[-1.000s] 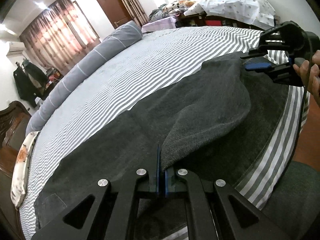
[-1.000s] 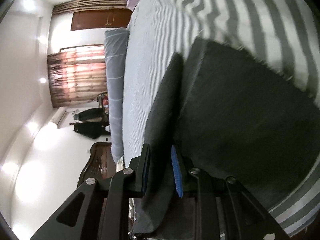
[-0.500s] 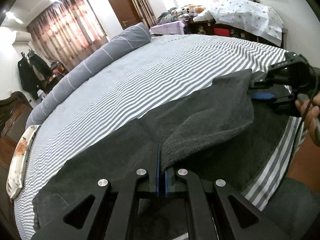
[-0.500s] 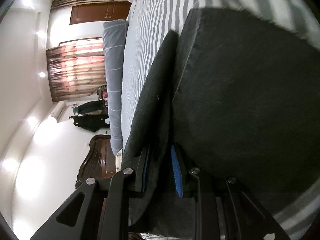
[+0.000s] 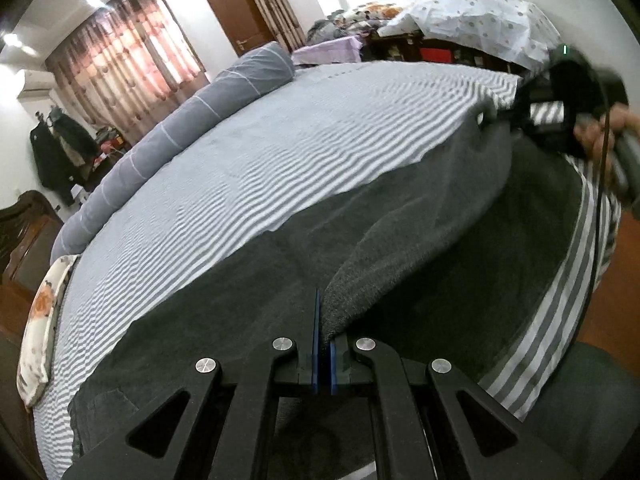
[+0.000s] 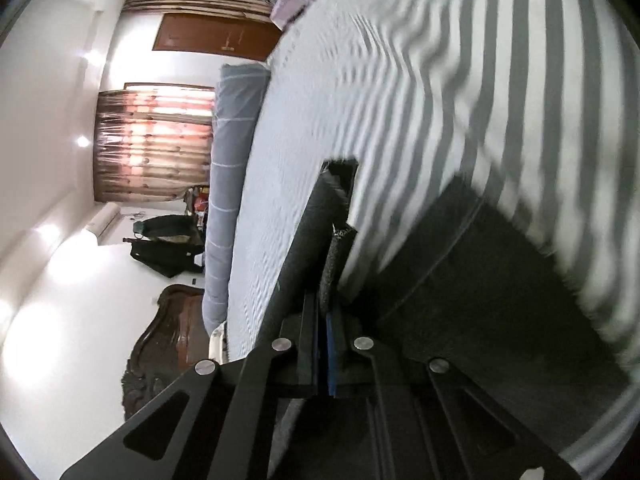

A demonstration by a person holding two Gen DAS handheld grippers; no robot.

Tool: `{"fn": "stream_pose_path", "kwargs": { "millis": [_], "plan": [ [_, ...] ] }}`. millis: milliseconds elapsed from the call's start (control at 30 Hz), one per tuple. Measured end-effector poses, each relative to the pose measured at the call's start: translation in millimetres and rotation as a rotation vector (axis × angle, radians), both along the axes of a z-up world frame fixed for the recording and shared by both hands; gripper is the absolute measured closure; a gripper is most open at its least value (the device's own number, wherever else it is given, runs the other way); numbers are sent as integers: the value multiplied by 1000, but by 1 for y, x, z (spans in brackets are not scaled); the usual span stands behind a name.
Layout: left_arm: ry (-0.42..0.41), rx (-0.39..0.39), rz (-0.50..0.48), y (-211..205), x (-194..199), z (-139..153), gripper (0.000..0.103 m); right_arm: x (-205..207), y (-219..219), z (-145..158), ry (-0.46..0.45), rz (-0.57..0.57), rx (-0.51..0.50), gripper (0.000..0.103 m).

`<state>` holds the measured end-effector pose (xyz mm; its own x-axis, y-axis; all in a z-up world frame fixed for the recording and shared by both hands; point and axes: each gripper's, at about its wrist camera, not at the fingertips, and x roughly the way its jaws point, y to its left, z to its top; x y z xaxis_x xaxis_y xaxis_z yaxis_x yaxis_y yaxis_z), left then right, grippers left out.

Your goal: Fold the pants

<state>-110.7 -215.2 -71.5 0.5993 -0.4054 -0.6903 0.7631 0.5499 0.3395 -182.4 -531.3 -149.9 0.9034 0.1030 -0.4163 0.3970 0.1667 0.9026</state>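
Dark grey pants (image 5: 224, 320) lie along the near edge of a striped bed. My left gripper (image 5: 323, 344) is shut on a lifted fold of the pants at the near edge. My right gripper (image 6: 326, 320) is shut on another edge of the same pants (image 6: 480, 300) and holds it raised and stretched; it also shows in the left wrist view (image 5: 556, 112) at the far right, above the bed's corner. The lifted fabric spans between the two grippers, over the lower layer.
The bed has a grey-and-white striped sheet (image 5: 280, 152) with a long grey bolster (image 5: 180, 128) along its far side. A floral pillow (image 5: 40, 320) lies at the left end. Cluttered furniture under a dotted cloth (image 5: 472, 20) stands behind the bed.
My right gripper has closed onto the pants edge and lifted it up and away toward the bed's far corner. The fold between the grippers is pulled tauter. My left gripper keeps its hold.
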Motion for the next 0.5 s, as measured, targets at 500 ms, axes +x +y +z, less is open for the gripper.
{"fn": "stream_pose_path", "kwargs": {
  "millis": [500],
  "plan": [
    [29,162,-271,0,-35,-27,99,-72,16,25,243,-3,-181,99]
  ]
}}
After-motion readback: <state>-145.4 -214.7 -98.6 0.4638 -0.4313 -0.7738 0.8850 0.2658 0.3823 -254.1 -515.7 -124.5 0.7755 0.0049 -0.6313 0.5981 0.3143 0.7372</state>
